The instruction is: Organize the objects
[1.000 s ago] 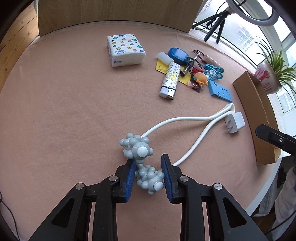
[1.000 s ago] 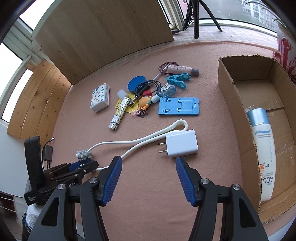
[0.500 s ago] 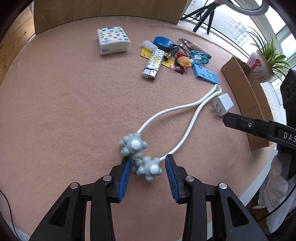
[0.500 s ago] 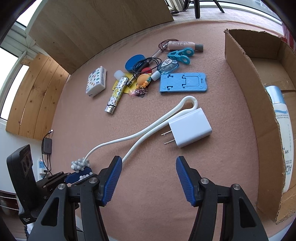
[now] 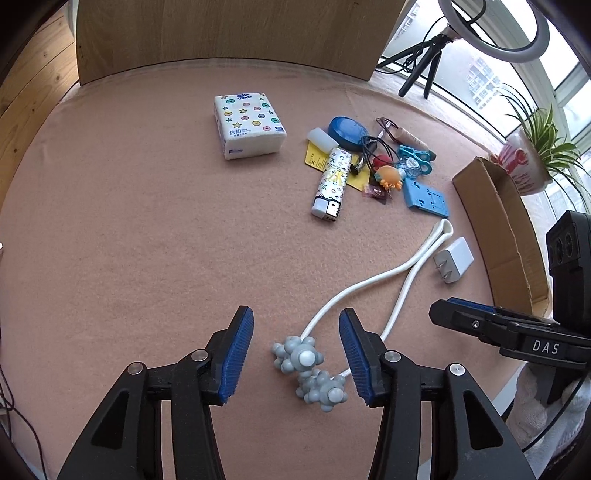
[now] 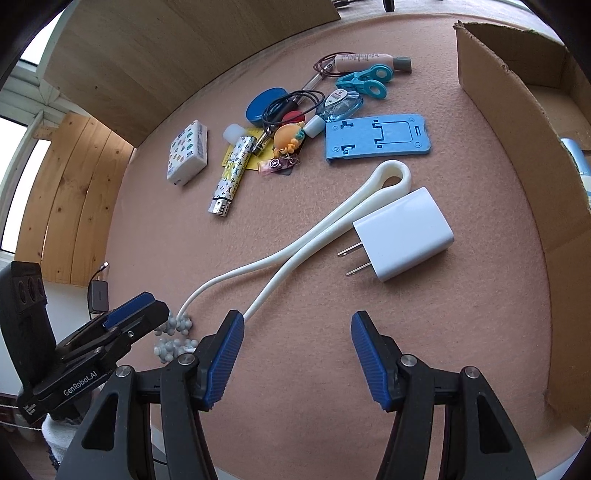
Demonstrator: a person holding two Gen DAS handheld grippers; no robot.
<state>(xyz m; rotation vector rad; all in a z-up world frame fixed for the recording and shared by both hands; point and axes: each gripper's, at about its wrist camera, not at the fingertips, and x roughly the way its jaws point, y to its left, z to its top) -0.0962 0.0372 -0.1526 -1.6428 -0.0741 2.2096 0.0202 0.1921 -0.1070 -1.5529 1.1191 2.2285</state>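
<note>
White plug-in charger block [image 6: 402, 233] lies ahead of your spread, empty right claw [image 6: 295, 354]; straddle its flat sides, while the left claw [image 5: 295, 356] is opening off the grey knobbly massager [image 5: 308, 363].

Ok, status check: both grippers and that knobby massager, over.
Left gripper jaws opening, pads clear of the massager's knobby balls lying between them. Right gripper open, empty, charger plug ahead. Nothing in the way.

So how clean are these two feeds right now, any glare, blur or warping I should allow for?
Left wrist view: sharp, strong fisheye bending at the rim, windows and ring light blown out top right, shadows under the tongs soft. Right wrist view: equally sharp, charger crisp, cardboard box wall curved by the lens, window overexposed at far left, dark vignette in the corners.
</note>
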